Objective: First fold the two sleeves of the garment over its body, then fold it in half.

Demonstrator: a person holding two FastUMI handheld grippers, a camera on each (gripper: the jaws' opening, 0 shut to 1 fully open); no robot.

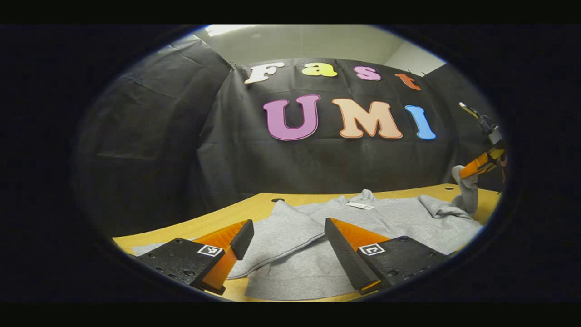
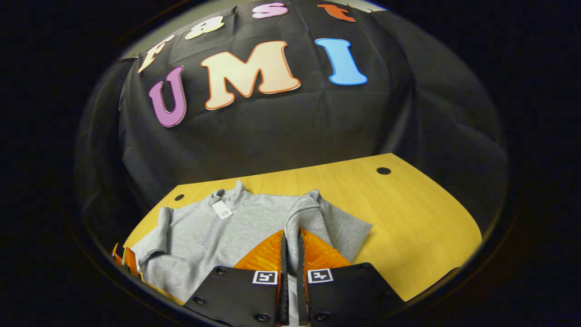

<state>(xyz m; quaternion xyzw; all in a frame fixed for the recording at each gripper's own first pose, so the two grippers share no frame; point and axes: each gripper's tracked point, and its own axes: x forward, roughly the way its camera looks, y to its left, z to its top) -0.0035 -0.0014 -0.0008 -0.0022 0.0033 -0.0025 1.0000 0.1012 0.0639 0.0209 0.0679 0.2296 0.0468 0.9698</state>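
One light wooden worktop with a curved edge carries everything here, and two small dark round holes sit near its far edge, one toward each far corner. A grey long-sleeved sweatshirt lies flat on the worktop's left half as the right gripper view shows it, collar toward the far edge and hem toward the near edge. In the left gripper view the same garment spreads between and beyond that gripper's fingers, its near sleeve already folded over the body. The other sleeve is lifted off the body and rises in a fold; in the left gripper view its cuff hangs from the far gripper near the worktop's right edge. A small white tag lies at the collar.

The right gripper has its fingers drawn together with a strip of the grey sleeve pinched between them. The left gripper has its fingers spread wide apart above the near edge of the worktop, with nothing between them, over the folded sleeve and the hem.
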